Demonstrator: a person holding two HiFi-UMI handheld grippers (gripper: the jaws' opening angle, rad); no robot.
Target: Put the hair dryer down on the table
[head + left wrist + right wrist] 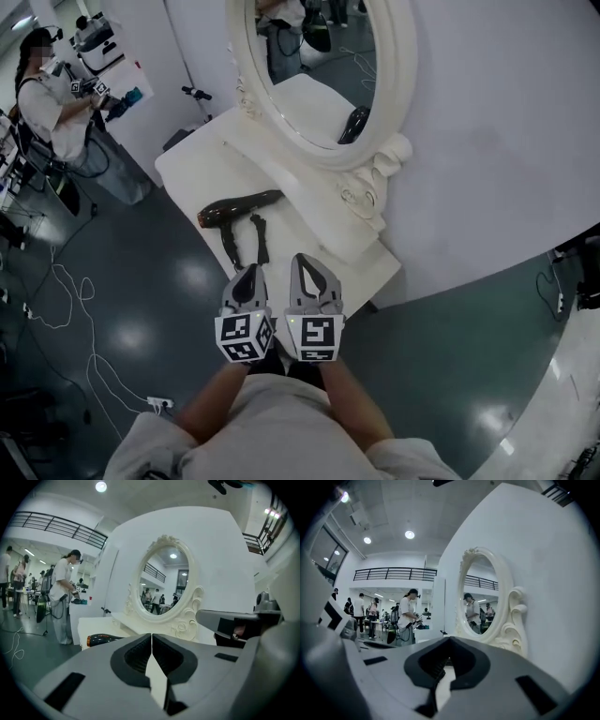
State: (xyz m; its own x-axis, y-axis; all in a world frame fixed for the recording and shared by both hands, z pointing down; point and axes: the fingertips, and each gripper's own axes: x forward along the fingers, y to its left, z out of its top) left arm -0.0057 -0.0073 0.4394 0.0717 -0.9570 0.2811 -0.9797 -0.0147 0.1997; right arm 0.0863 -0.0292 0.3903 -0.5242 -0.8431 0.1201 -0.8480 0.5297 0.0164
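Hair dryer (239, 208) lies flat on the table (192, 164); left gripper (249, 278) and right gripper (309, 278), both clenched empty, hang clear, so task judged complete.

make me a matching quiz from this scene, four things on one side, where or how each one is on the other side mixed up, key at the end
Things:
1. hair dryer
2. oval mirror
3. left gripper
4. white cable

Places or states:
A. trails over the dark floor
B. jaws shut, nothing between them
C. lies on the white table
D. stands upright at the back of the table

Pairs: 1-C, 2-D, 3-B, 4-A
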